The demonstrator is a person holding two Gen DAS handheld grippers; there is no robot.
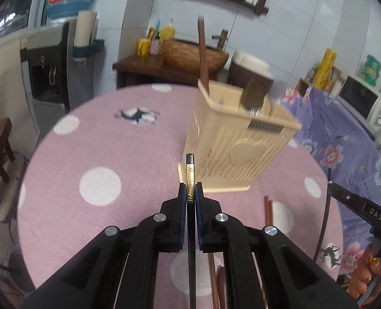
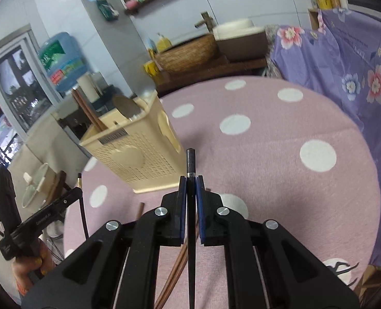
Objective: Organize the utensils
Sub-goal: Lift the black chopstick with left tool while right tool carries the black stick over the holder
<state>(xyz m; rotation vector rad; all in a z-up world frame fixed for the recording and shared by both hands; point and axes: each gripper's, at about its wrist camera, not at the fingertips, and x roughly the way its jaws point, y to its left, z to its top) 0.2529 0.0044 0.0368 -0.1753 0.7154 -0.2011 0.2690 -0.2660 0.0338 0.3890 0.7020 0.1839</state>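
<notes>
A: With each set of jaws pinched on a black chopstick, where next?

B: The left gripper (image 1: 190,193) holds its gold-banded chopstick (image 1: 189,177) just near the beige holder (image 1: 231,152); the right gripper (image 2: 191,188) holds its own chopstick (image 2: 191,162) right of it. Lift each tip over the rim, beside the brown chopsticks (image 1: 203,51), before letting go.

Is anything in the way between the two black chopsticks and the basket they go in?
Nothing visible blocks them. Each claw, left and right, grips a black chopstick, with only bare tablecloth before the basket. Its open top already holds a brown chopstick and a spoon, with room left.
</notes>
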